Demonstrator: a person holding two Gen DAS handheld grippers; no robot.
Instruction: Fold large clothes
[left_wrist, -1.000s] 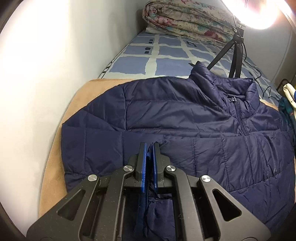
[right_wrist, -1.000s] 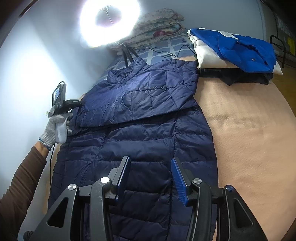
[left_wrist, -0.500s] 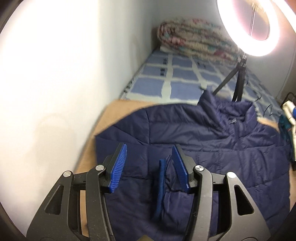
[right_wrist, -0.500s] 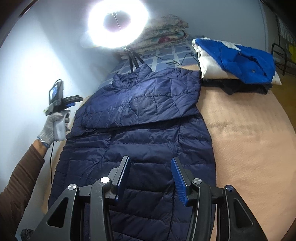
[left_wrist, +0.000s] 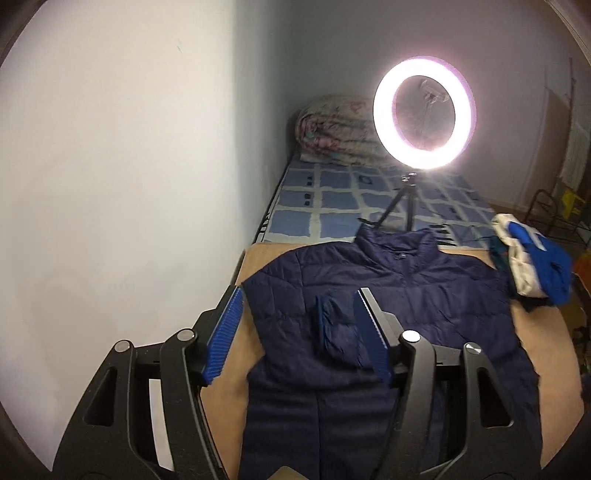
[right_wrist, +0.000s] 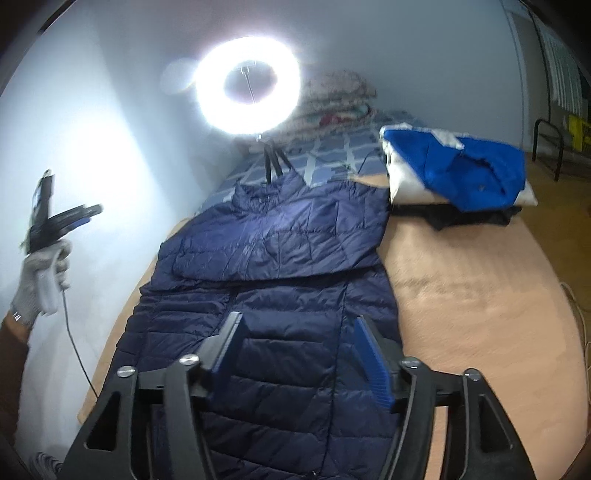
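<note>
Quilted navy puffer jacket, flat on fuzzy tan blanket

Left gripper: jaws apart, just been opening, pads pressing on nothing, pointing down and forward. From the right wrist view it sits at far left, raised, blurred, gripped by a white-gloved left hand with a brown sleeve below it. Right gripper: jaws wide, also just been opening, blue pads clear of everything, nothing clamped, tilted downward, near centre of its view. Right hand not visible.
</note>
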